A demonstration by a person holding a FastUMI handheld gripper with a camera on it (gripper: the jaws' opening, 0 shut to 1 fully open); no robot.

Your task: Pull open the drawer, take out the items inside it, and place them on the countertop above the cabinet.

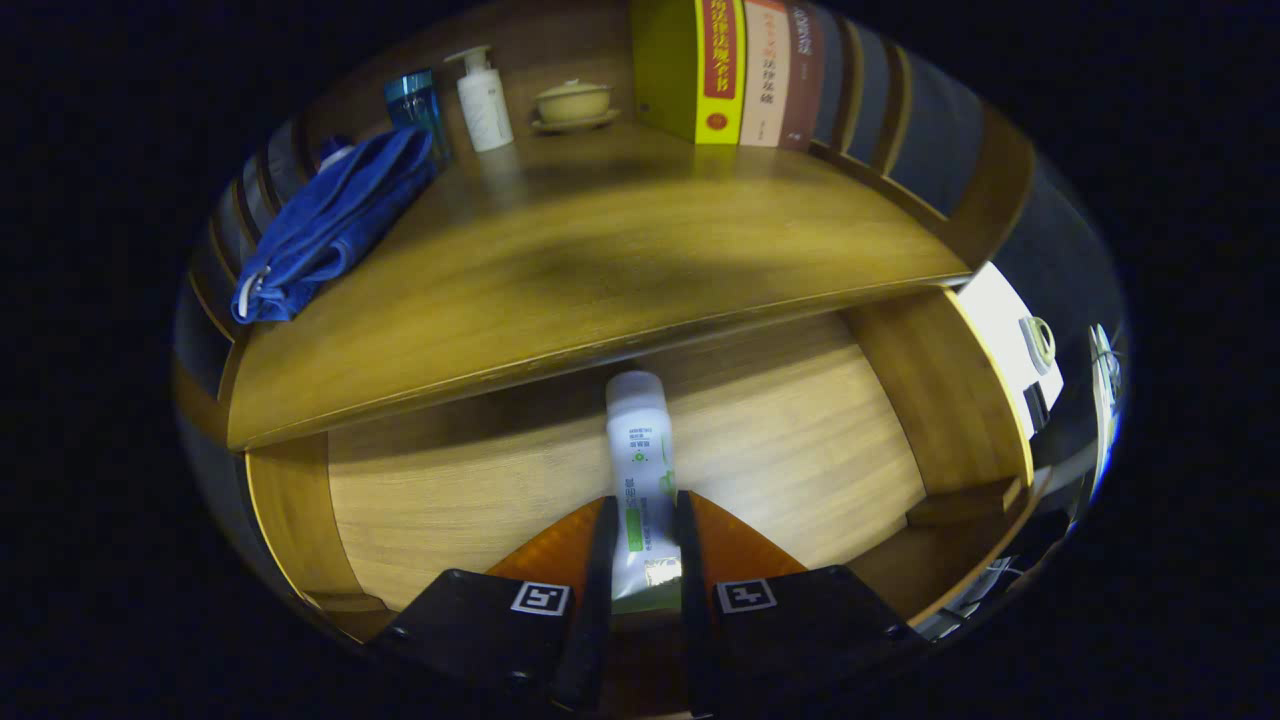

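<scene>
The gripper (640, 545) is grasping a white tube (640, 450) with green markings, both fingers (598, 560) pressing against its flattened lower end while the capped end is pointing ahead toward the back of the open drawer (800, 440). The crimped tail of the tube is sitting low between the fingers and its very end is getting lost in the dark gap there; whether the tube is resting on the drawer floor or hanging just above it is hard to tell. The back of the drawer is lying in shadow under the overhanging front edge of the bench (560, 270), so what is lying deep inside cannot be made out. The drawer's light wooden floor is showing bare on both sides of the tube, with its side walls standing well apart from the fingers. Up on the bench, a folded blue cloth (330, 225) is lying along the left edge, partly covering something rounded behind it. Near the back wall a blue glass (412, 100), a white pump bottle (483, 100) and a small lidded bowl on a saucer (573, 103) are standing in a row, and upright books (745, 70) are occupying the right rear corner, their tops cut off. The broad middle and front of the bench are lying open.
</scene>
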